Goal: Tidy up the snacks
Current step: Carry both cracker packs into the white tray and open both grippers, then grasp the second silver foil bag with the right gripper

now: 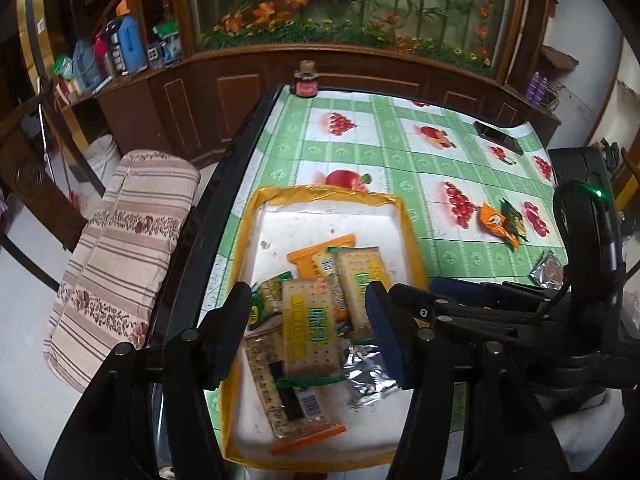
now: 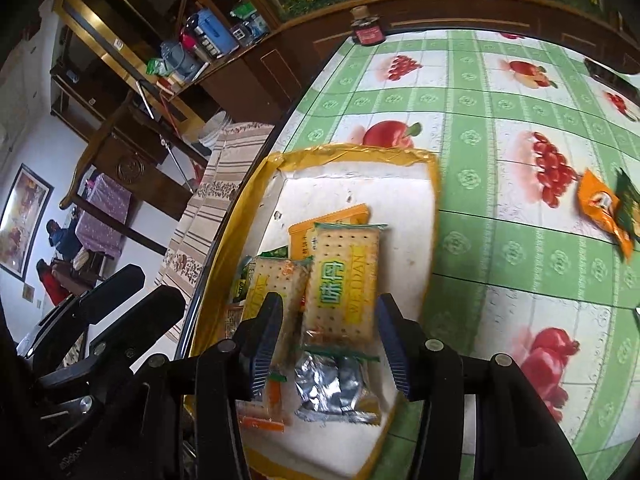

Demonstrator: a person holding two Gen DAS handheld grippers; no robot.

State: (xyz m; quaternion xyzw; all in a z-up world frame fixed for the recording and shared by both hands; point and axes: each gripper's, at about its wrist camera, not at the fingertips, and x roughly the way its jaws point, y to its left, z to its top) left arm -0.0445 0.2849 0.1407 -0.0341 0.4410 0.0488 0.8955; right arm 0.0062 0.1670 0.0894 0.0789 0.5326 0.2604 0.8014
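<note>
A white tray with a yellow taped rim (image 1: pixel 408 224) (image 2: pixel 434 200) lies on the fruit-print tablecloth and holds several snack packets: cracker packs (image 1: pixel 310 324) (image 2: pixel 344 280), a silver foil packet (image 1: pixel 370 376) (image 2: pixel 340 388) and a small green packet (image 1: pixel 266 300). My left gripper (image 1: pixel 308 336) is open above the cracker packs, touching nothing. My right gripper (image 2: pixel 326 344) is open above the tray, its fingers to either side of a cracker pack and the foil packet, holding nothing. An orange packet (image 1: pixel 498 224) (image 2: pixel 604 208), a green packet (image 1: pixel 514 216) and a silver packet (image 1: pixel 548 272) lie on the cloth to the right.
A dark jar (image 1: pixel 306 84) (image 2: pixel 366 30) stands at the table's far left corner. A phone (image 1: pixel 498 136) lies at the far right. A striped cushioned chair (image 1: pixel 120 248) stands left of the table edge. A wooden cabinet runs behind.
</note>
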